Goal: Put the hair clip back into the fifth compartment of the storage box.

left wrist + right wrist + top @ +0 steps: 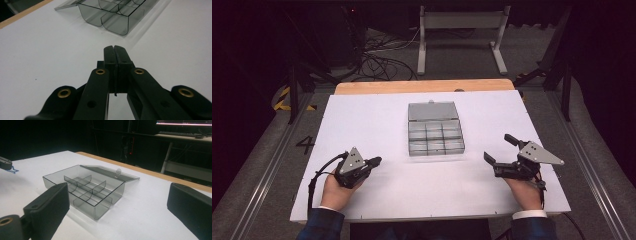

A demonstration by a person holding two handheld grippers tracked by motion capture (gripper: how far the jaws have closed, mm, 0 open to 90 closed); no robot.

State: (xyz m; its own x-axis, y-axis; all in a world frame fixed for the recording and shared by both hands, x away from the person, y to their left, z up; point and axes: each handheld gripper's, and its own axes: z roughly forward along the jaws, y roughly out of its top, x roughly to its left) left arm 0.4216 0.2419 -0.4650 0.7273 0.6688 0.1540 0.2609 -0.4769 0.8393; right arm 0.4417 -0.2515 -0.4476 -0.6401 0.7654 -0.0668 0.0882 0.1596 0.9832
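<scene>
Seen from the high view, a white table (377, 125) carries a clear compartment box (435, 135) near its middle, with the lid (433, 111) folded open and lying flat behind the compartments. The left gripper (374, 162) is held low over the table at the near left, well apart from the box. The person's left hand (338, 189) grips it from behind, the forearm comes in from the bottom edge, and the jaws point to the right, toward the front of the box. Its jaws are pressed together with nothing between them. The right gripper (499, 149) is at the near right, with the right hand (526, 190) under it, and its two jaws are spread wide and hold nothing.

Next, in the left gripper view, the left gripper (115, 46) shows both black jaws meeting along a thin line over bare white table. The compartment box (115, 18) lies ahead of the tips, at the upper part, not touching them.

Finally, in the right gripper view, the right gripper (120, 202) has its jaws far apart at both sides. The compartment box (85, 190) stands between them but farther ahead, with empty compartments and the lid (110, 173) laid open behind.
</scene>
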